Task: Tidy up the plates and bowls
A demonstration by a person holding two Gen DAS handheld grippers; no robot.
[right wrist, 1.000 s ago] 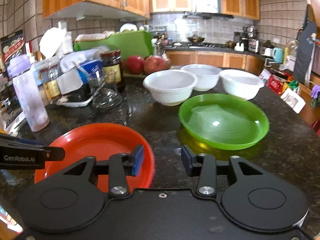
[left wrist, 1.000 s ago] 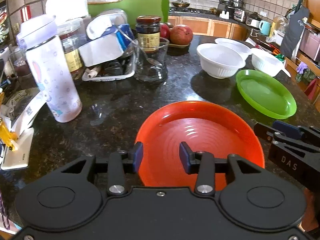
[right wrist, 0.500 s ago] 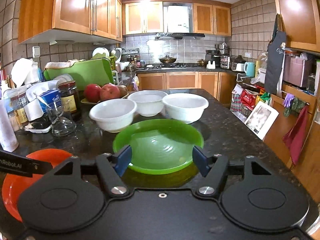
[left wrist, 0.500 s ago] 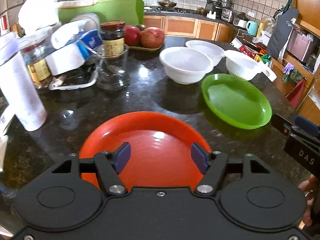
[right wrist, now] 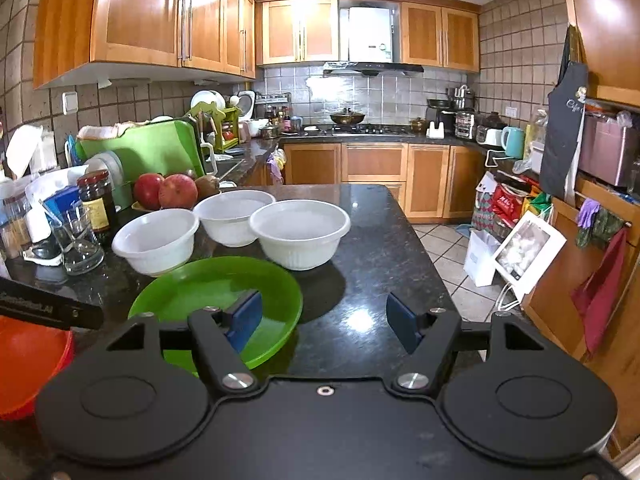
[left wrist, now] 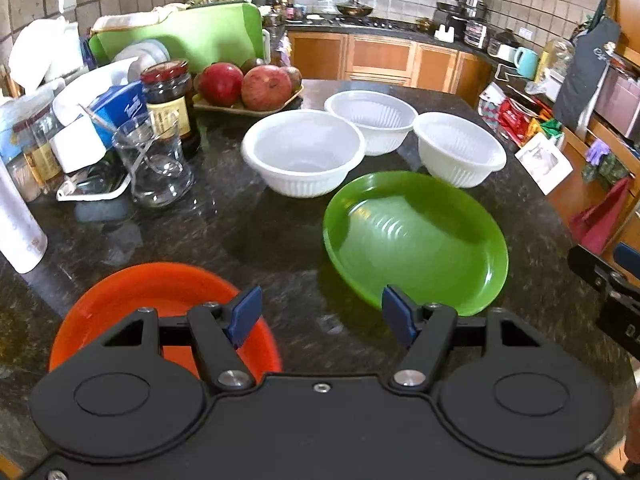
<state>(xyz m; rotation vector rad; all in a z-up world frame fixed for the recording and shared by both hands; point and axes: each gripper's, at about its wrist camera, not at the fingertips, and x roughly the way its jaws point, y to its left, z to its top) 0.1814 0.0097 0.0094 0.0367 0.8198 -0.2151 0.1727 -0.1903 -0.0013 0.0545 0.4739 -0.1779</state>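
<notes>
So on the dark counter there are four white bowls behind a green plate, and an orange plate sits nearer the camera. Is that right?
Not quite: there are three white bowls, not four, as the left wrist view shows. The rest holds: they sit behind the green plate, and the orange plate lies nearer the camera.

Home kitchen, wooden cabinets (right wrist: 136, 16), stove (right wrist: 372, 130), granite counter (right wrist: 384, 240)

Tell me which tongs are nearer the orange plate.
Left. The left tongs hang open right at the orange plate, one tip over its rim. The right tongs sit open farther off, by the green plate, with the orange one off to their side.
</notes>
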